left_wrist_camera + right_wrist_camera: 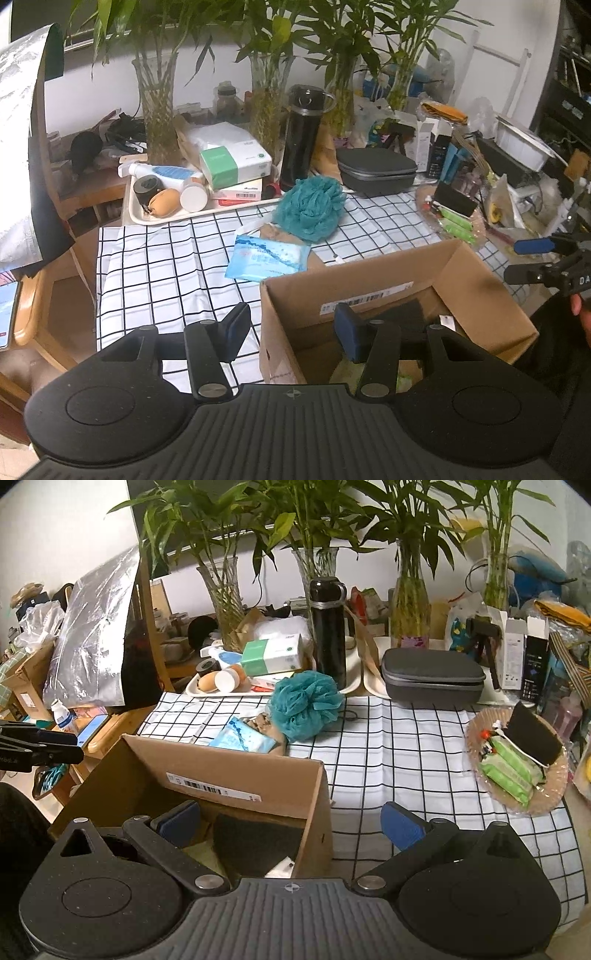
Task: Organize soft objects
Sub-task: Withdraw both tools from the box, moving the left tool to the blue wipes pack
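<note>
An open cardboard box (369, 273) (236, 768) stands on the checked cloth with a dark sponge (402, 314) (255, 842) lying inside. Beyond it lie a teal bath pouf (310, 208) (304, 705) and a blue wet-wipes pack (267, 258) (242, 738), the pack just off the box's far edge. My left gripper (291, 332) hangs open above the box's left wall, holding nothing. My right gripper (291, 825) is open wide above the box's right wall, also with nothing in it. Each gripper shows at the edge of the other's view, the right gripper (528, 260) and the left gripper (55, 746).
A plate (554, 786) with green packs and a black sponge sits at the cloth's right edge. Behind the cloth stand a tray of bottles (147, 218), a black flask (301, 136), a grey case (376, 170) and several glass vases of bamboo. A wooden chair (33, 314) is at the left.
</note>
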The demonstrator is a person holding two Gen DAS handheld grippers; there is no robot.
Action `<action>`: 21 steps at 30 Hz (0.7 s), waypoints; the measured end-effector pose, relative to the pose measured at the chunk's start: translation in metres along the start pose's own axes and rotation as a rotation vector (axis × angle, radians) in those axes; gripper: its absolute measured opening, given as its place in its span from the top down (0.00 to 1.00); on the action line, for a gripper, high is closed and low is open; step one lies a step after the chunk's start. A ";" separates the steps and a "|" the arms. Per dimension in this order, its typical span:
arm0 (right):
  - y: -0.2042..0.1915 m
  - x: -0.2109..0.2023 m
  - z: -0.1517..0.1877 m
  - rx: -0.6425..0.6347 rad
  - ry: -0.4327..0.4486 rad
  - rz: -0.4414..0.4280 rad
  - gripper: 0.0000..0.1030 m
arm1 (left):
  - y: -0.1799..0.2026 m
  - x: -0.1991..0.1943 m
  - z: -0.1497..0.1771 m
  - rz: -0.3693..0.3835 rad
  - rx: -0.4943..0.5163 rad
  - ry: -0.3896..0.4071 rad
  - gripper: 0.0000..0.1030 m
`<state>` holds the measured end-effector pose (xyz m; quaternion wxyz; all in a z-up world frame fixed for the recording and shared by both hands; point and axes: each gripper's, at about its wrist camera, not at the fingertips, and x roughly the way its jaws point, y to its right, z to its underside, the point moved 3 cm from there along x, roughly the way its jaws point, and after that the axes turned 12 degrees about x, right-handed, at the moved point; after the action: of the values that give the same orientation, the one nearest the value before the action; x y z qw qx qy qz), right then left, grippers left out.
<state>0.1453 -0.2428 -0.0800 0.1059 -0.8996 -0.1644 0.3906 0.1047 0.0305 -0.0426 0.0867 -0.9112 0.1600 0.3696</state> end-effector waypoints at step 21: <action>0.029 0.036 -0.022 0.052 0.012 0.020 0.00 | -0.032 0.036 -0.022 -0.049 -0.016 0.031 0.30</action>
<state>0.1908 -0.2577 -0.0983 0.1263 -0.9005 -0.1443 0.3904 0.1545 0.0459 -0.0507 0.0860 -0.9211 0.1361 0.3545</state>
